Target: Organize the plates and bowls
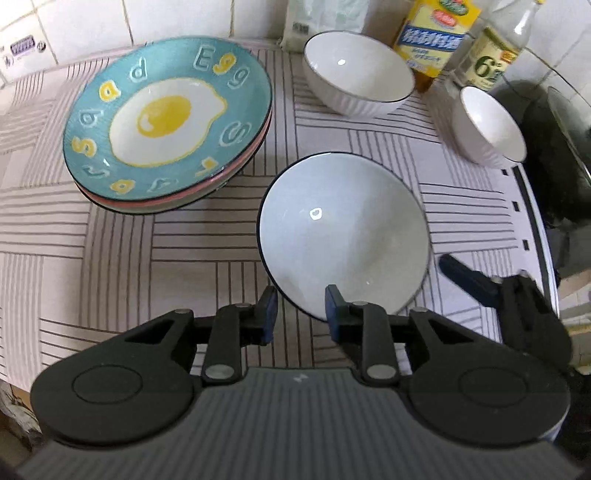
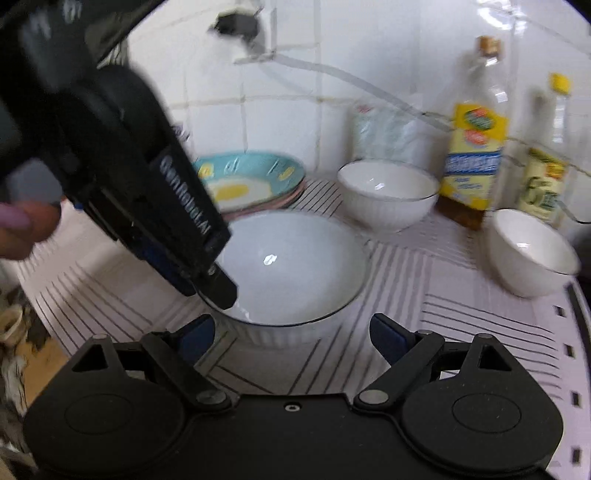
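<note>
A large white bowl (image 1: 343, 229) with a dark rim sits on the striped cloth; its near-left rim passes between the fingers of my left gripper (image 1: 301, 306). The pads stand slightly apart from the rim, one inside the bowl and one outside. In the right wrist view the same bowl (image 2: 295, 266) lies straight ahead, with my left gripper (image 2: 207, 288) reaching down at its left rim. My right gripper (image 2: 291, 332) is wide open just before the bowl's near wall, holding nothing. A stack of plates (image 1: 166, 122), topped by a teal fried-egg plate, stands to the left.
A second white bowl (image 1: 358, 70) stands at the back, and a smaller one (image 1: 487, 125) leans at the right. Two bottles (image 1: 432, 37) and a white bag (image 1: 325, 18) line the tiled wall. A dark pan (image 1: 554, 155) is at the far right. A hand (image 2: 22, 229) holds the left gripper.
</note>
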`<state>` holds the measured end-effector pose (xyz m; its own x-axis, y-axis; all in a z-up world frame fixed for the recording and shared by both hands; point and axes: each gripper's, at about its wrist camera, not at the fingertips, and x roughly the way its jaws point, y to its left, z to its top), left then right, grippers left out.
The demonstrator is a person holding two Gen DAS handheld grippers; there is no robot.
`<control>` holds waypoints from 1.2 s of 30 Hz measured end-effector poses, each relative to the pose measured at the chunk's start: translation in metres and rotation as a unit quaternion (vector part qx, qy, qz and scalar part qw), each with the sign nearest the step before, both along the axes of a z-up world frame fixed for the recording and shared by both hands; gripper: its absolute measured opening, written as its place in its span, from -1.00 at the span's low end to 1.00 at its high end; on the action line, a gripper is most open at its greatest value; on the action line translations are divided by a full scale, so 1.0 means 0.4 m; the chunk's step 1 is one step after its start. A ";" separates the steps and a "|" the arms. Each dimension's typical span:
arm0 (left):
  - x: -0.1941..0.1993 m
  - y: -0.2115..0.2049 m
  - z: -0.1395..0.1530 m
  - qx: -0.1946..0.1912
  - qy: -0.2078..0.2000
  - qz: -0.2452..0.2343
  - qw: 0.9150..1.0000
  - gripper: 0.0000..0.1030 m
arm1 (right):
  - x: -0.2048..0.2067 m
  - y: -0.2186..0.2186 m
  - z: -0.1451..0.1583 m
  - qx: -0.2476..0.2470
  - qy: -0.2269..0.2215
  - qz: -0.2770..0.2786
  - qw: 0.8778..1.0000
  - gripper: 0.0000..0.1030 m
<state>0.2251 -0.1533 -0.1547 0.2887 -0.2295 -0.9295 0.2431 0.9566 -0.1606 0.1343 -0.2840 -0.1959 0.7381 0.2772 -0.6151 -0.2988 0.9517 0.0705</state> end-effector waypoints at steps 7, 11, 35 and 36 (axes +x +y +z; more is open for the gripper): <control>-0.039 0.003 0.106 0.002 -0.020 -0.060 0.998 -0.27 | -0.069 -0.044 0.137 0.033 -0.025 -0.076 0.996 0.80; -0.054 0.021 0.179 -0.012 -0.027 -0.083 0.996 -0.20 | -0.108 -0.062 0.217 0.051 -0.030 -0.129 0.990 0.80; 0.070 -0.159 0.285 -0.084 -0.085 -0.120 0.986 0.11 | -0.033 -0.276 0.265 0.106 -0.027 -0.300 0.948 0.41; 0.081 -0.176 0.273 -0.089 -0.082 -0.115 0.986 0.11 | -0.016 -0.302 0.243 0.113 -0.022 -0.308 0.944 0.37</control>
<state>0.2575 -0.2236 -0.0454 0.3538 -0.4619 -0.8133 0.4870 0.8334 -0.2614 0.1281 -0.4047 -0.0988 0.8258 -0.0928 -0.5563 0.2997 0.9078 0.2935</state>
